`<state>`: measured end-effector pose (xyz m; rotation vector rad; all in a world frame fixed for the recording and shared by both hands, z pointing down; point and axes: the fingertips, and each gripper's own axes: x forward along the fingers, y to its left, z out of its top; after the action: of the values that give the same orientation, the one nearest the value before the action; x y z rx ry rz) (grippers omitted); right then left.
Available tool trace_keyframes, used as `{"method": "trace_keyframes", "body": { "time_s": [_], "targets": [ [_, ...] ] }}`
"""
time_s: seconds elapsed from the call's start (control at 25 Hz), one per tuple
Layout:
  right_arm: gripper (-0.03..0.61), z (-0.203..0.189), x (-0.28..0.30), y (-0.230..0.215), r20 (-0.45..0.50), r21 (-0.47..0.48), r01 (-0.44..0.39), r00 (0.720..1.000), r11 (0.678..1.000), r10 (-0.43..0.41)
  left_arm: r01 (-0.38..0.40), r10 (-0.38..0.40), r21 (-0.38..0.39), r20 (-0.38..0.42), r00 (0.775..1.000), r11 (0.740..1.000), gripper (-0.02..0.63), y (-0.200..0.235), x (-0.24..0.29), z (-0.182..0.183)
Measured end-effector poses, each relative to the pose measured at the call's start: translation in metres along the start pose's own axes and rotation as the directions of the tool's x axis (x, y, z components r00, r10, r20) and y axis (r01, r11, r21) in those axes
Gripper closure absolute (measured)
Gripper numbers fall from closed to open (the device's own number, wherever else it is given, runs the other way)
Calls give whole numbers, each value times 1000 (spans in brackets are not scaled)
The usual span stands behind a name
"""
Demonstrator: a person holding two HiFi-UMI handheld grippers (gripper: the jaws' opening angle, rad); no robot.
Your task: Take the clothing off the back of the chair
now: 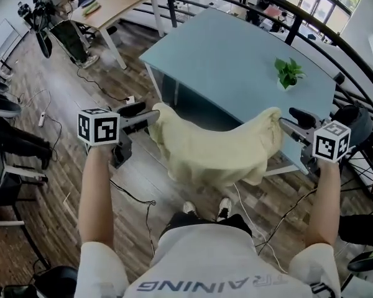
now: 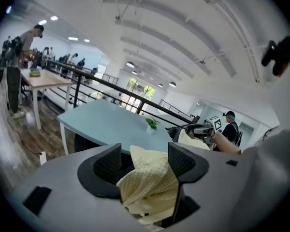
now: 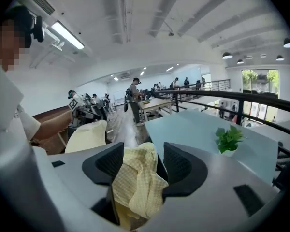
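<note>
Before the blue table (image 1: 236, 61), the yellow garment (image 1: 217, 151) hangs draped, the chair beneath it hidden. One top corner lies loose inside each spread tool: left gripper (image 1: 151, 118) and right gripper (image 1: 285, 125). Grasping seems in hand — next, pinch both corners, then lift clear.

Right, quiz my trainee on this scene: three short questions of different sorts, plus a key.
1. True or false: the pale yellow garment lies flat on the light blue table.
2. What stands on the table? A: a mug. B: a small potted plant. C: a laptop.
3. Fill in: the jaws of the left hand-held gripper and the right hand-held gripper stand ____, with the garment's cloth between them.

Key:
1. False. It hangs spread between the two grippers.
2. B.
3. Apart.
</note>
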<state>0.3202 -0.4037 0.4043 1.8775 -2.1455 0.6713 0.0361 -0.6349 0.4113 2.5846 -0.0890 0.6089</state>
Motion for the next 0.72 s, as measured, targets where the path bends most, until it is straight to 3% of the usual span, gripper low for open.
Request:
{"method": "trace_keyframes", "body": {
  "time_s": [0.2,0.44,0.52,0.6,0.64,0.72],
  "targets": [
    [275,-17,25,-14,-127,-43,-104,987,994,98,136,-157,-172,-111,981,976,290,8,30,-12],
    [272,-30,45,-11,-144,63,-260,953,963,267,237,-299,-298,-183,937,925,287,6,49,-23],
    [273,-34,50,-7,-159,85,-306,935,948,316,242,-308,-300,-196,931,923,305,5,50,-26],
    [279,-36,54,-4,-171,90,-333,923,939,344,230,-290,-278,-198,936,933,409,3,48,-25],
    [310,-35,54,-3,-175,83,-341,920,936,350,222,-274,-251,-195,942,942,456,1,47,-23],
    [455,-34,53,0,-178,47,-330,926,943,333,217,-245,-159,-180,953,963,500,-5,46,-19]
  ]
}}
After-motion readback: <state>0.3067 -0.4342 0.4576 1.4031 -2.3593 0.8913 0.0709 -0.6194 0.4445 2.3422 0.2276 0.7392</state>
